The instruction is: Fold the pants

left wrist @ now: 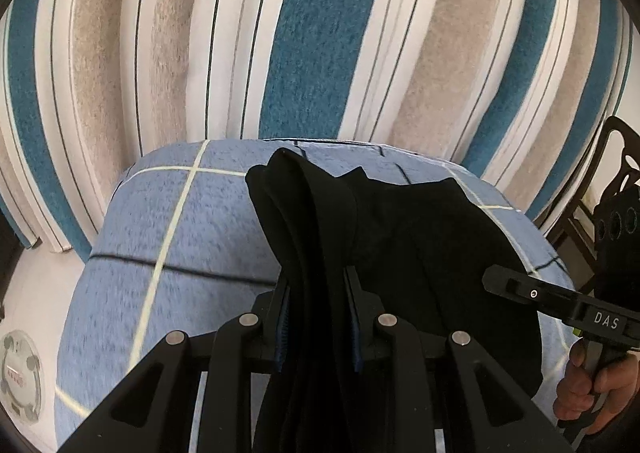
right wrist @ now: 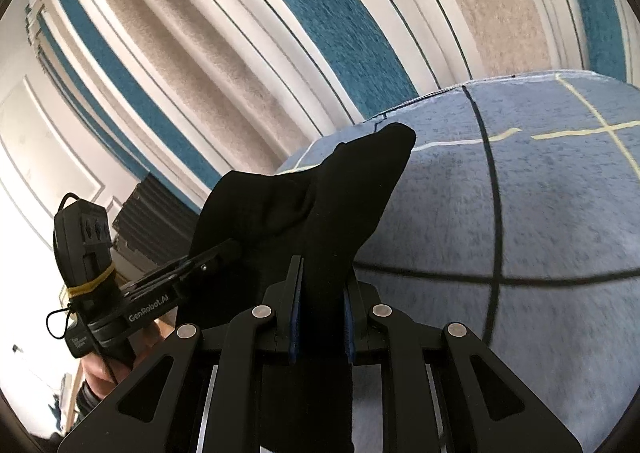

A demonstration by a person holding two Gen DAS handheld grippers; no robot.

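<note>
Black pants (left wrist: 384,229) hang over a light blue checked cushion (left wrist: 168,221). My left gripper (left wrist: 318,277) is shut on a thick bunch of the black fabric, which rises between its blue-padded fingers. In the right wrist view my right gripper (right wrist: 322,273) is shut on another part of the pants (right wrist: 304,205), whose peak stands above the fingers. The right gripper's tip (left wrist: 516,285) shows at the right of the left wrist view, against the cloth. The left gripper (right wrist: 216,257) enters the right wrist view from the left, its tip at the fabric.
A bedspread (left wrist: 320,37) striped in teal, beige and white lies behind the cushion (right wrist: 520,213). A dark wooden chair (left wrist: 616,181) stands at the far right. A round white object (left wrist: 20,369) sits low on the left. A hand (left wrist: 588,385) holds the right gripper's handle.
</note>
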